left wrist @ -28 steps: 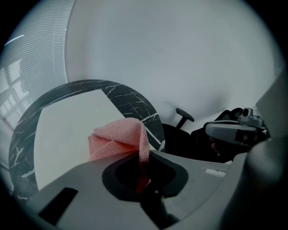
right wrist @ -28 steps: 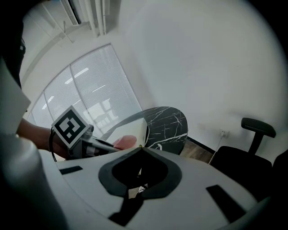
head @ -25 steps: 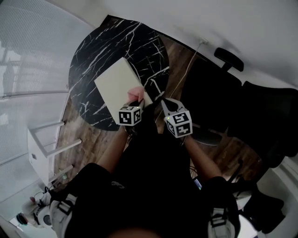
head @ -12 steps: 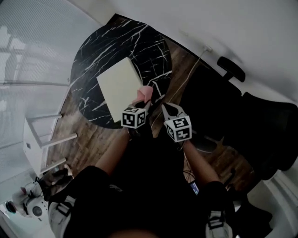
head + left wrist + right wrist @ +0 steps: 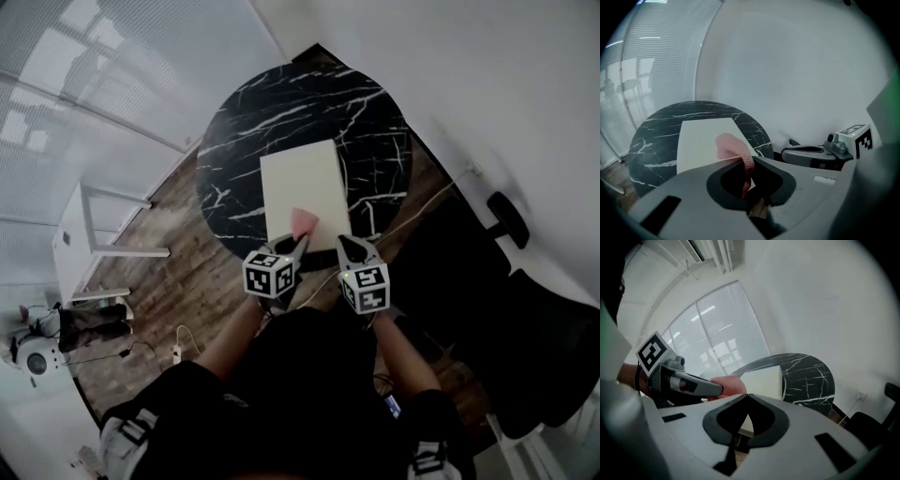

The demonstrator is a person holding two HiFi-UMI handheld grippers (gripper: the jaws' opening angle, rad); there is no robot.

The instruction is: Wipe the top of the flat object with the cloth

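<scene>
Cloth (image 5: 303, 223): soft, limp; pinched by one end in left tongs (image 5: 298, 242) at flat object (image 5: 302, 178) near edge; right tongs (image 5: 343, 243) closed, empty.

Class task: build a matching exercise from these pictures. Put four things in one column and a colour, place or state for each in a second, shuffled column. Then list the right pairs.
Column one
1. cloth
2. flat board
3. round table
4. right gripper

Column two
A. black with white veins
B. jaws together, nothing between them
C. pink, pinched in the left gripper
D. cream, lying on the table top

Pairs: 1-C, 2-D, 3-A, 4-B
</scene>
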